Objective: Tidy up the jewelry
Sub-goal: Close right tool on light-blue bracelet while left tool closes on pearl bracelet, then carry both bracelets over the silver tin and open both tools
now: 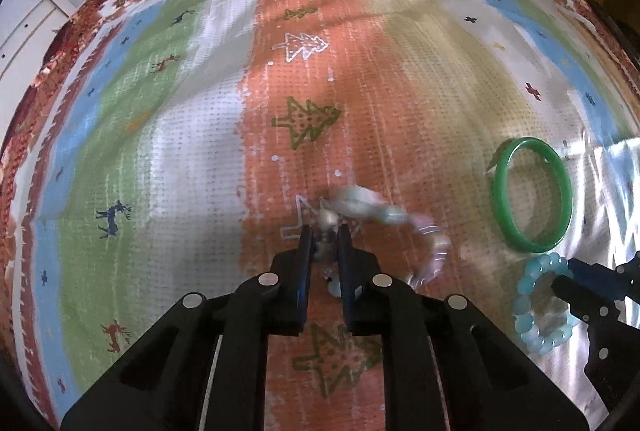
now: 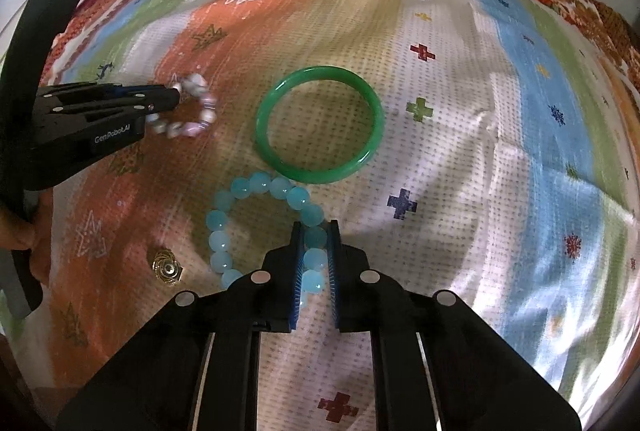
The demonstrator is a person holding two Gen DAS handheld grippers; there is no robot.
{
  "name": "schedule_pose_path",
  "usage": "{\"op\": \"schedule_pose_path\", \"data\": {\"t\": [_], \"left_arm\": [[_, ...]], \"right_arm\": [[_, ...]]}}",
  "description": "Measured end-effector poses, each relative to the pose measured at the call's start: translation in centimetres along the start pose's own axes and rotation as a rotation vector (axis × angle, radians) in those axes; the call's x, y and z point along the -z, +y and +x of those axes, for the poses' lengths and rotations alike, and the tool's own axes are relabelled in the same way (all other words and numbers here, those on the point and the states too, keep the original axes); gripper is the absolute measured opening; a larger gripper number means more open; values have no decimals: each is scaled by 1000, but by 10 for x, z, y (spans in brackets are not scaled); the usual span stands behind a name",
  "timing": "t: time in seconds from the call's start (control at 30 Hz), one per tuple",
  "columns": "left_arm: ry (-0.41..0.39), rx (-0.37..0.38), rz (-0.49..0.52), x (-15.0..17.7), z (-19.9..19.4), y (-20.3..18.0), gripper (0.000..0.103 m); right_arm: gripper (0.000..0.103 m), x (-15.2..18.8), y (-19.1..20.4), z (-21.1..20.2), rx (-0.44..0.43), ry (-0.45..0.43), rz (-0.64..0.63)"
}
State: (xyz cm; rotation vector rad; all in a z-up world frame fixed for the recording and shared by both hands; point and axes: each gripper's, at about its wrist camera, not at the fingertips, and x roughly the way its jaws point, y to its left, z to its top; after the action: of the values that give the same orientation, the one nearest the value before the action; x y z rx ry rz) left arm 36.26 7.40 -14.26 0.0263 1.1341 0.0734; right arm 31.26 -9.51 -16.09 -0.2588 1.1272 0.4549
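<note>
The right gripper [image 2: 315, 231] pinches the blue bead bracelet [image 2: 240, 215], with the green bangle [image 2: 320, 125] just past at 12 o'clock, while the left gripper [image 2: 176, 97] pinches the pink bead bracelet [image 2: 196, 127].

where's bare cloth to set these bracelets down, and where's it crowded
Free: the green and white stripes of the cloth left of the left tool, and the stretch beyond the green bangle. Crowded: around the blue bead bracelet in the right tool, the pale bead bracelet and the gold piece.

Two close wrist fisheyes angled steeply down, both sharing the green bangle [image 1: 532, 195] and patterned cloth [image 2: 460, 111].
</note>
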Motion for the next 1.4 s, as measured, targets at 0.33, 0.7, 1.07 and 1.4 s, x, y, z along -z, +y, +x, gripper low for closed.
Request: {"op": "schedule_pose_path", "data": {"t": [0.33,0.7,1.07,1.4], "left_arm": [[11,49,-44,0,-15,8,6],[-37,106,-69,5,-51,4,6],[-91,141,-73,15,-86,-2,6],[-110,136,-60,30,-108,-11,6]], "right_arm": [[12,3,6,-11,19,-19,-21],[12,1,13,-44,-3,-85,-18],[12,9,18,-71,-7,-137,-19],[12,19,19,-89,21,-164,-13]]}}
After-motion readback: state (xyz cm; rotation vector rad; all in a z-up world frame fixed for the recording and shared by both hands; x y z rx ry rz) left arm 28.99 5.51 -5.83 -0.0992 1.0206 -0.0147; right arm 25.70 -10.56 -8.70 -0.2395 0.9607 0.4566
